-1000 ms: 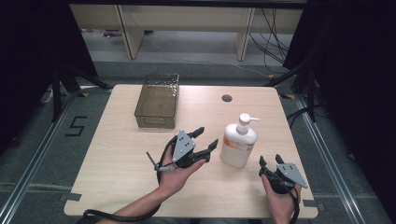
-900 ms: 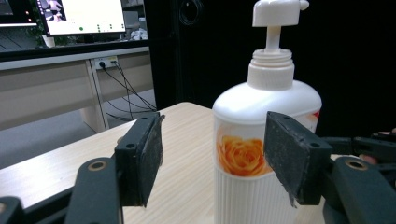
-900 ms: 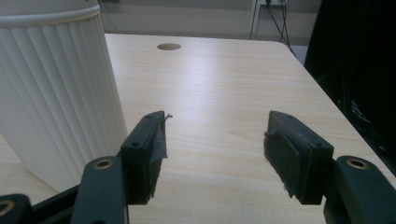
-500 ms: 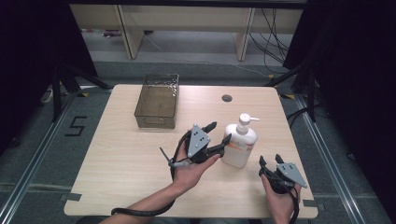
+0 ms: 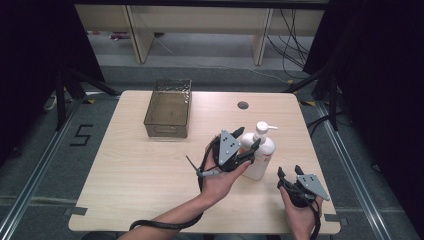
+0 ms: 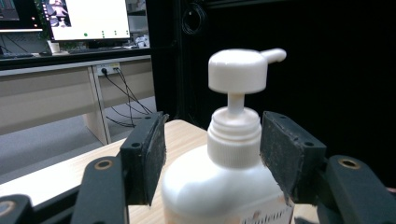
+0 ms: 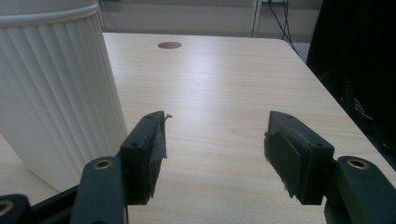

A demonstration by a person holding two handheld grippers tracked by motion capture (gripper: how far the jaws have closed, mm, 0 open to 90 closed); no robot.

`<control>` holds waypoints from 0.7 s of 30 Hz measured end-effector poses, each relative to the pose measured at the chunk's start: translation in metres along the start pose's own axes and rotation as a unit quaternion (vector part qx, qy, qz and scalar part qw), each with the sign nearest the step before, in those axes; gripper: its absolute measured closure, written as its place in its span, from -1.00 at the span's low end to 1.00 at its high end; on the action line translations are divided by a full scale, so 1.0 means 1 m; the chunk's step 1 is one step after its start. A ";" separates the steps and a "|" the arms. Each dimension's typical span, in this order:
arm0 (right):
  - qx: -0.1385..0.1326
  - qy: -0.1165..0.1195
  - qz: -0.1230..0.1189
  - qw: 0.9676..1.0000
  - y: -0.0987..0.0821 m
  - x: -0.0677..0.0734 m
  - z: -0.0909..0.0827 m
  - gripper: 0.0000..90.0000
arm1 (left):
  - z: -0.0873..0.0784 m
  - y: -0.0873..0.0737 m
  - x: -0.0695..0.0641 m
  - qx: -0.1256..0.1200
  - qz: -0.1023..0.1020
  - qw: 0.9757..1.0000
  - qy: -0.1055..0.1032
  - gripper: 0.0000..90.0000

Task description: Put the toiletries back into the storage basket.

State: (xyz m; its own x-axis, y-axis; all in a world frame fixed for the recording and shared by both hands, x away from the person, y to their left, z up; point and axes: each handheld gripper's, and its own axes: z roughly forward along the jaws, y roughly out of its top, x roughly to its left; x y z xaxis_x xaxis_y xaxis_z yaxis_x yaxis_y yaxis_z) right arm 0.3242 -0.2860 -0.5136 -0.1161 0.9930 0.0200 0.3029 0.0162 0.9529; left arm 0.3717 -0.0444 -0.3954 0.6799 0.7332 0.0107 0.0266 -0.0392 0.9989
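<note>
Upper left of centre in the high view sits a wire basket (image 5: 168, 109) on the table (image 5: 130, 170). Just right of centre, the left gripper (image 5: 248, 142) is at the white pump bottle (image 5: 260, 150), jaws either side of its neck (they've just been closing in, pads not quite pressing yet). Lower right, the right gripper (image 5: 289, 171) hangs spread, nothing between its jaws, near the bottle's base.

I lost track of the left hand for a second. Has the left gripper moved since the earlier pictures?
Yes. The left gripper has moved right, away from the wire basket, and its closing jaws now flank the pump bottle.
</note>
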 end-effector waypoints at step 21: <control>0.008 -0.003 0.016 1.000 0.000 0.001 0.000 -0.15 | 0.018 0.016 -0.014 -0.009 -0.005 1.000 0.014 -0.03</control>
State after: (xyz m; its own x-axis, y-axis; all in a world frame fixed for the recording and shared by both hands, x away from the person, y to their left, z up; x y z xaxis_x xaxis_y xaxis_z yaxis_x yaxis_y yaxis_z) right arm 0.3236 -0.2850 -0.5133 -0.1001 0.9938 0.0492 0.3217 -0.0145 0.9467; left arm 0.3762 -0.0677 -0.3807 0.6587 0.7524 0.0023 0.0195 -0.0202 0.9996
